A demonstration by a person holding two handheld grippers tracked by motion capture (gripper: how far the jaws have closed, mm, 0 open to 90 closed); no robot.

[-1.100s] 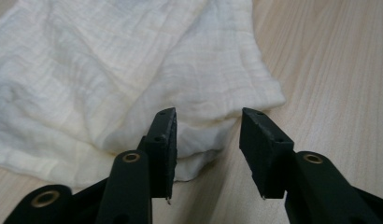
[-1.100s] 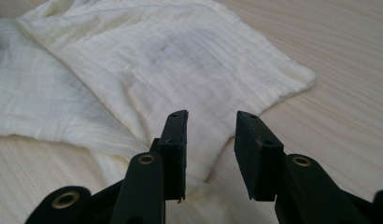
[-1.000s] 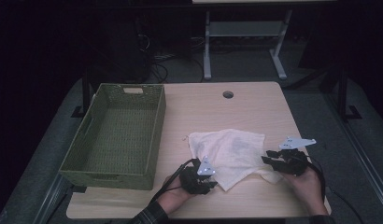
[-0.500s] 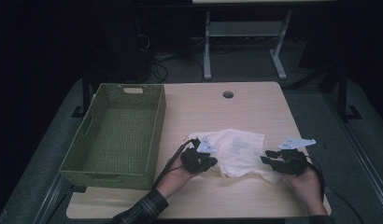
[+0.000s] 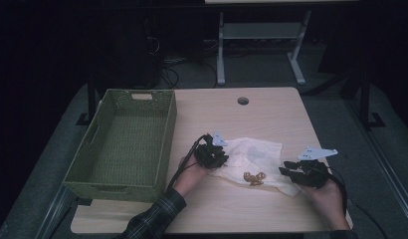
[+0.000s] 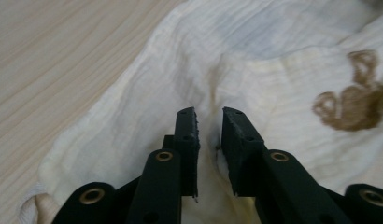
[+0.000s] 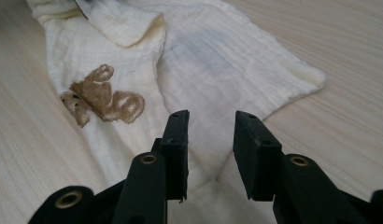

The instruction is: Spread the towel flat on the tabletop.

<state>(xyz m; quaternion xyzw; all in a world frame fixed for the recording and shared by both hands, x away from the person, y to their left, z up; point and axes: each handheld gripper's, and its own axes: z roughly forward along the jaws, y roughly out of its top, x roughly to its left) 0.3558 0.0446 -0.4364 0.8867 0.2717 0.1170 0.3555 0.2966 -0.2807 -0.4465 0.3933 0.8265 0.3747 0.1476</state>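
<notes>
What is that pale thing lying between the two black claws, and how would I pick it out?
Start at the light wooden table, with a green woven basket on its left part. Right of the basket, toward the near edge, lies a crumpled cream cloth. Only it is soft and pale, with a small brown bear figure on it.

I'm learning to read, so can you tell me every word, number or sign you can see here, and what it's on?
There are no words, numbers or signs to read here.
The cream cloth has a brown teddy bear picture, but no letters.
The green basket and the wooden table carry no label or writing.
</notes>
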